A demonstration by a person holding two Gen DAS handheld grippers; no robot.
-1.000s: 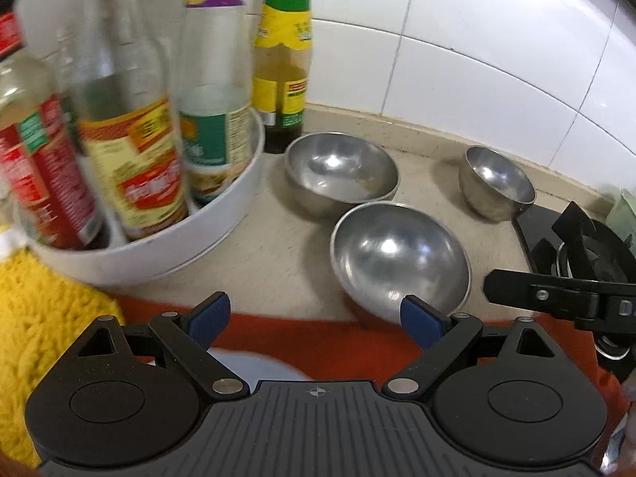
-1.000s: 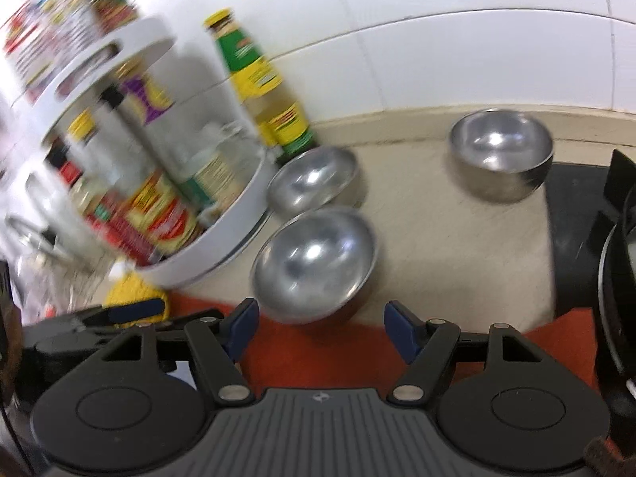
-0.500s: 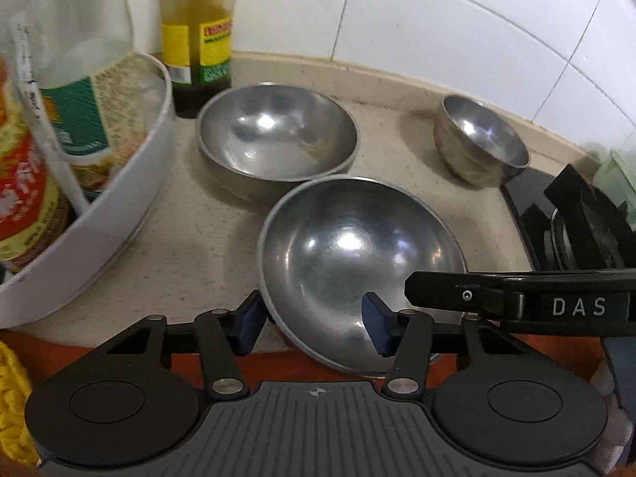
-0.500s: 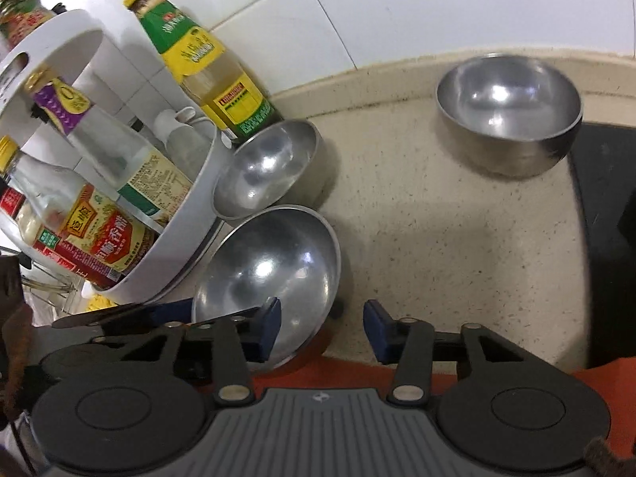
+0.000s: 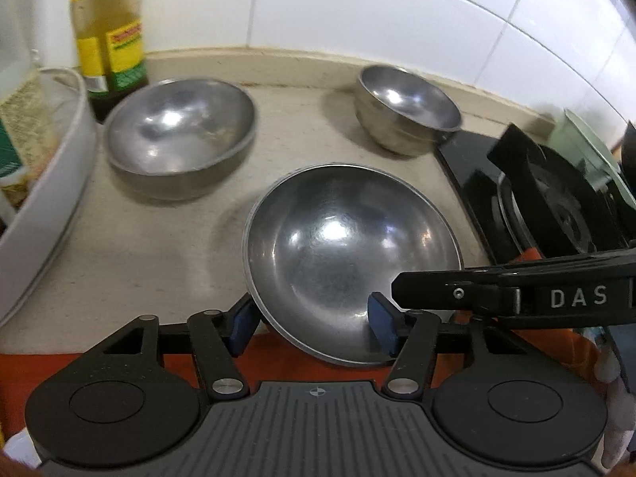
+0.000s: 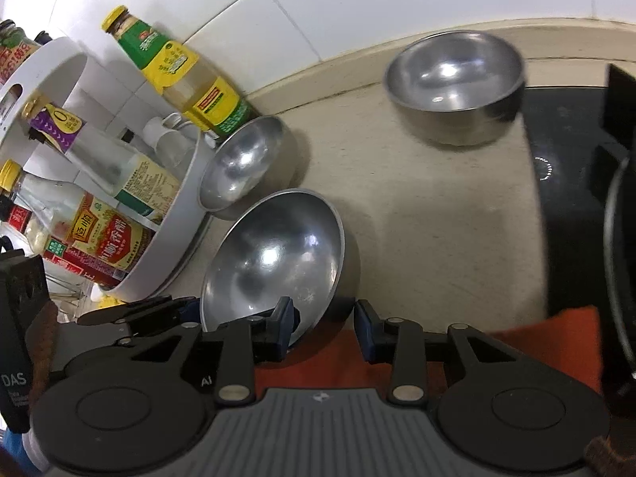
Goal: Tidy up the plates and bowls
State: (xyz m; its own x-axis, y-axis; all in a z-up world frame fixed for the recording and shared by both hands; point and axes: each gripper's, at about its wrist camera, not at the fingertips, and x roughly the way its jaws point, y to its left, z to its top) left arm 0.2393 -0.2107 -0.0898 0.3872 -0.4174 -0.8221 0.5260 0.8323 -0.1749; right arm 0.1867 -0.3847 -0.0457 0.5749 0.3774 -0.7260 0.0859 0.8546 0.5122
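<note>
A: Step in hand: the wide shallow steel bowl (image 5: 349, 246) nearest the counter edge is being addressed by both tools. It sits tilted, its near rim over the orange cloth (image 6: 544, 326).

B: Jaw states?

A: Left gripper (image 5: 314, 322): jaws apart, the bowl's near rim bracketed between the blue pads (image 5: 240, 322). Contact with the steel can't be confirmed from the left wrist view. Right gripper (image 6: 324, 324): jaws apart too, straddling the rim on the bowl's right side, one pad inside the bowl, one outside. Nothing is clamped yet.

B: Other bowls?

A: The mid-size round steel bowl (image 5: 179, 135) is parked beside the white turntable rack of sauce bottles (image 6: 119, 198), just in front of the yellow-and-green-labelled bottle (image 5: 111, 39). The small deep steel bowl (image 6: 457, 87) is set near the wall, next to the black gas hob (image 5: 516, 183), well apart from the other two.

B: Next move?

A: Judged: a grip on the rim is to be closed first. Thin wall, slick curve, so a pinch across the rim is called for, squarely seated. After that, nesting is likely: smaller bowls into this large one, or this one carried to a stack spot. Destination can't be read from the views.

B: Risk?

A: Slip or rotation of the bowl if only one pad is seated. The hob edge is to be cleared during any lift.
</note>
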